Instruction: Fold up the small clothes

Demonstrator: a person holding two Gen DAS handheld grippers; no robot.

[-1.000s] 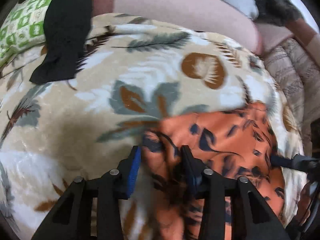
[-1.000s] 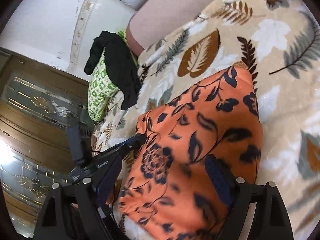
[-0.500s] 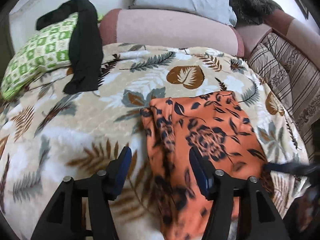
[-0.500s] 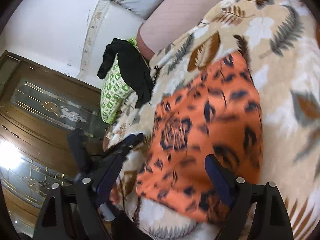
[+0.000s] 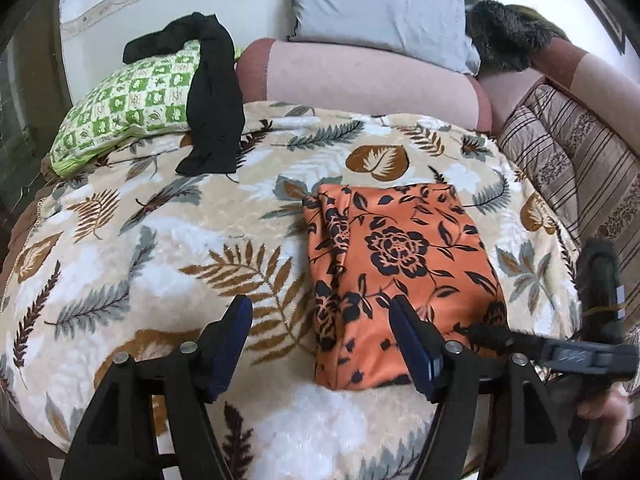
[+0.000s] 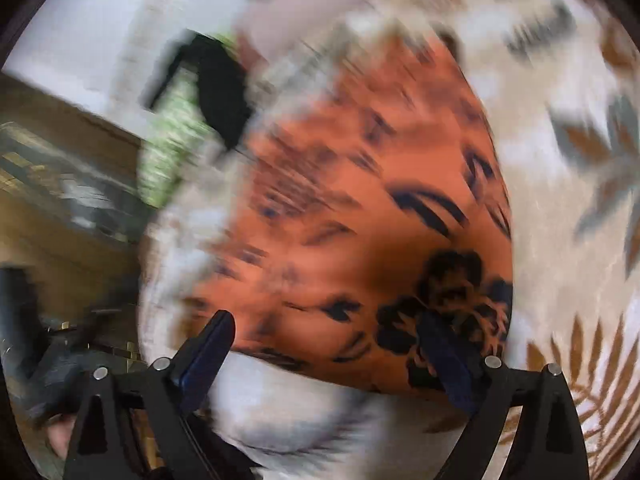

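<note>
An orange cloth with black flowers (image 5: 396, 268) lies folded into a rough rectangle on the leaf-print blanket (image 5: 168, 240). My left gripper (image 5: 324, 320) is open and empty, held above the cloth's near left edge. My right gripper (image 6: 328, 340) is open and empty over the cloth's near end (image 6: 360, 208); its view is motion-blurred. The right gripper's body shows at the right edge of the left wrist view (image 5: 592, 352).
A black garment (image 5: 212, 100) drapes over a green checked pillow (image 5: 128, 100) at the back left. A pink bolster (image 5: 360, 80) and a grey pillow (image 5: 380, 4) lie behind. A striped cushion (image 5: 576, 168) is on the right. A wooden door (image 6: 60, 200) stands left.
Both grippers have pulled back and up from the orange cloth. The left jaws, close around the cloth's edge a second ago, have opened wide. The right wrist view has swung and blurred.
</note>
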